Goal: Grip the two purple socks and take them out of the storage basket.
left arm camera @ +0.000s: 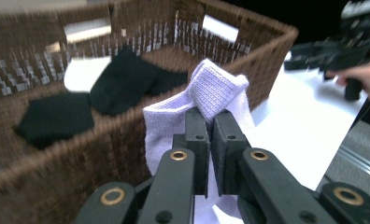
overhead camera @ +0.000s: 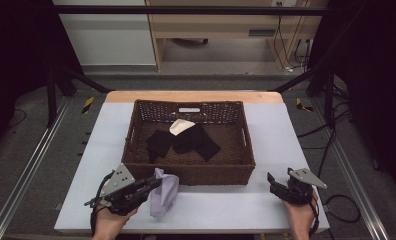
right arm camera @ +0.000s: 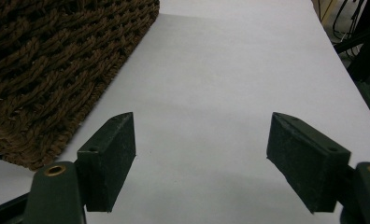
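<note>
holding a lavender sock [overhead camera: 164,192] between closed fingers, your left gripper [overhead camera: 153,183] sits at the near left of the bench [overhead camera: 226,205], just in front of the wicker basket [overhead camera: 188,172]. in the left gripper view the two black fingers [left arm camera: 197,135] are pressed nearly together on a fold of the sock [left arm camera: 206,100], and the rest of the fabric hangs down on both sides of them, close against the basket's near wall [left arm camera: 80,158]. in the high view the sock droops from the gripper tip to the bench surface. the basket stands at the middle of the bench and contains two black socks [overhead camera: 183,141] lying side by side and one white sock [overhead camera: 180,126] behind them, toward the far wall. your right gripper [overhead camera: 273,182] is at the near right of the bench, well apart from the sock, held in your right hand [overhead camera: 301,212]. its fingers [right arm camera: 110,158] are spread wide with nothing between them, over bare bench surface [right arm camera: 211,93], with the basket's corner [right arm camera: 47,79] just to one side.
</note>
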`<state>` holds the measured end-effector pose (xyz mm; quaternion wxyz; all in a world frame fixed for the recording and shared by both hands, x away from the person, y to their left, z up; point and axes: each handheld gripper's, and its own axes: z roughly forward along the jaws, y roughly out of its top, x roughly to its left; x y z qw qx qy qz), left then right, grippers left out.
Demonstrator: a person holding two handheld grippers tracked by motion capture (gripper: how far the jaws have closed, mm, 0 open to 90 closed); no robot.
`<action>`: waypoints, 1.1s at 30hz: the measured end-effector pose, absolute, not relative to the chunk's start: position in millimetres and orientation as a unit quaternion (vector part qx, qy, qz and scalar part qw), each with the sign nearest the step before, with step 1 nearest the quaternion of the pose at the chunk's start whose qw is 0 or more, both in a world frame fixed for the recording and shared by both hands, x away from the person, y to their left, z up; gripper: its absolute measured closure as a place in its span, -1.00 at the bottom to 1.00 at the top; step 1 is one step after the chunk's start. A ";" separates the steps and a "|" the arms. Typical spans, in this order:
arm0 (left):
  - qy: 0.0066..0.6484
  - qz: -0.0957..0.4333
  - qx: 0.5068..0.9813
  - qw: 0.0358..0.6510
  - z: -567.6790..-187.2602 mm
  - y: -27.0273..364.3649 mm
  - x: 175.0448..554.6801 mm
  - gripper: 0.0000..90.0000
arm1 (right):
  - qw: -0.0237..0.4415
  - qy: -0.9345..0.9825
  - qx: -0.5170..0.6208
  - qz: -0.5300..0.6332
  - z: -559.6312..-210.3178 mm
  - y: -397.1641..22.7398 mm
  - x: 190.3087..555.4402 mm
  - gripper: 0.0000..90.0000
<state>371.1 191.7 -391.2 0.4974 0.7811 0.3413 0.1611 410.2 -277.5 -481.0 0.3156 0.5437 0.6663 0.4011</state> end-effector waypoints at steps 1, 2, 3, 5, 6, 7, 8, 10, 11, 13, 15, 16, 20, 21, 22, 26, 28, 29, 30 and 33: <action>0.343 0.160 0.785 0.490 -396.0 190.3 371.4 0.88 | 0.315 0.666 0.544 0.401 -481.0 -277.5 410.2 -0.47; 0.344 0.158 0.789 0.484 -400.7 189.0 371.9 0.88 | 0.315 0.667 0.543 0.401 -481.2 -277.4 410.2 -0.47; 0.347 0.157 0.792 0.477 -405.4 187.7 372.6 0.88 | 0.314 0.667 0.543 0.401 -481.4 -277.1 410.2 -0.47; 0.352 0.157 0.799 0.462 -415.6 185.3 374.8 0.88 | 0.313 0.669 0.543 0.400 -482.0 -276.6 410.4 -0.47; 0.355 0.152 0.801 0.457 -420.6 184.2 376.6 0.88 | 0.313 0.671 0.542 0.399 -482.4 -276.5 410.7 -0.47; 0.357 0.151 0.804 0.451 -425.2 182.9 378.5 0.87 | 0.312 0.671 0.542 0.398 -482.7 -276.2 410.9 -0.47; 0.360 0.151 0.807 0.443 -429.4 181.5 380.4 0.87 | 0.311 0.671 0.542 0.398 -483.1 -275.9 411.1 -0.47; 0.365 0.147 0.812 0.432 -436.6 178.9 383.9 0.86 | 0.311 0.674 0.542 0.395 -483.8 -275.7 411.6 -0.47; 0.367 0.147 0.813 0.427 -439.7 177.8 384.8 0.85 | 0.311 0.673 0.542 0.395 -483.8 -275.4 411.6 -0.47; 0.370 0.142 0.818 0.417 -444.1 176.2 386.1 0.79 | 0.312 0.674 0.541 0.395 -484.0 -275.5 411.7 -0.47; 0.375 0.146 0.816 0.415 -444.0 176.4 385.8 0.60 | 0.310 0.674 0.542 0.394 -484.0 -275.2 411.8 -0.48; 0.377 0.148 0.814 0.417 -442.9 177.5 385.4 0.48 | 0.310 0.675 0.542 0.394 -484.0 -275.2 412.0 -0.48; 0.385 0.170 0.799 0.430 -437.6 187.8 383.1 0.08 | 0.310 0.673 0.543 0.395 -484.0 -275.8 412.1 -0.49; 0.386 0.176 0.796 0.431 -436.7 191.3 382.7 0.00 | 0.309 0.672 0.544 0.396 -483.8 -275.8 411.9 -0.49; 0.389 0.180 0.794 0.432 -435.9 194.7 382.3 -0.06 | 0.308 0.671 0.545 0.397 -483.7 -276.1 411.9 -0.50; 0.399 0.191 0.788 0.428 -436.5 210.9 380.5 -0.19 | 0.308 0.669 0.547 0.399 -483.1 -276.3 411.5 -0.53; 0.406 0.196 0.785 0.424 -438.4 219.9 379.7 -0.22 | 0.309 0.667 0.549 0.399 -482.8 -276.5 411.4 -0.55; 0.409 0.198 0.785 0.421 -439.6 224.3 379.5 -0.25 | 0.309 0.666 0.549 0.399 -482.5 -276.7 411.3 -0.56; 0.411 0.201 0.785 0.417 -440.9 228.9 379.3 -0.26 | 0.309 0.665 0.549 0.400 -482.4 -276.8 411.3 -0.56; 0.421 0.206 0.783 0.408 -445.3 240.6 378.8 -0.32 | 0.310 0.665 0.549 0.401 -482.1 -277.6 410.8 -0.59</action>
